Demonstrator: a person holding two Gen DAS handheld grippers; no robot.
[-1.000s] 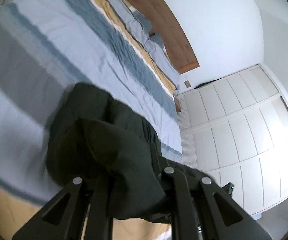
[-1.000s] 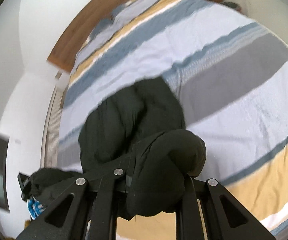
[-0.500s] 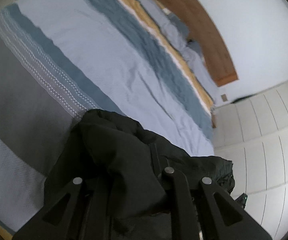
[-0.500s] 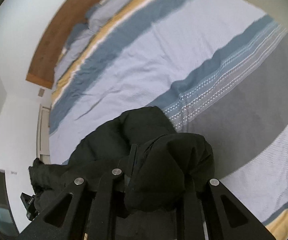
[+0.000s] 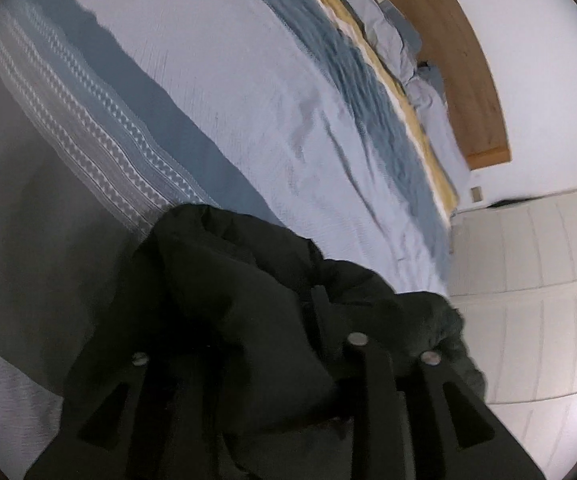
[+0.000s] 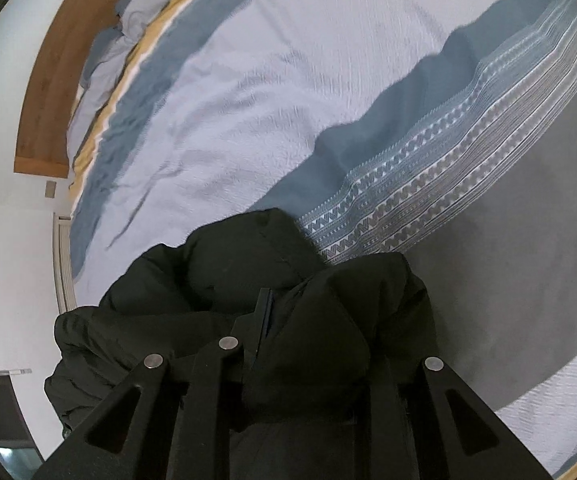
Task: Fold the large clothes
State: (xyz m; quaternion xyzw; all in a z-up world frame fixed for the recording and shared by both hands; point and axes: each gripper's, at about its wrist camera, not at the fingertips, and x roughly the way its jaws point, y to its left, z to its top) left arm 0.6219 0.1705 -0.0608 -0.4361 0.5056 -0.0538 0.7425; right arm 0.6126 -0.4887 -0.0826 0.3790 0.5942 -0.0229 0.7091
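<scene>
while both grippers tip down toward the bed, a bulky black jacket [image 5: 224, 300] hangs bunched over them, resting low against the striped bedspread [image 5: 248, 92] where the grey band meets the zigzag trim. left gripper [image 5: 248, 320] has the dark fabric draped over and between its fingers, and its jaws are opening, though the folds hide the tips so i can't tell if the pads still press. right gripper [image 6: 320, 320] is the same deal, jacket [image 6: 244, 264] piled between the fingers, jaws opening a bit, grip hidden. pillows [image 6: 108, 52] sit up by the wooden headboard [image 6: 48, 92], white wardrobe doors [image 5: 528, 280] off to the side
</scene>
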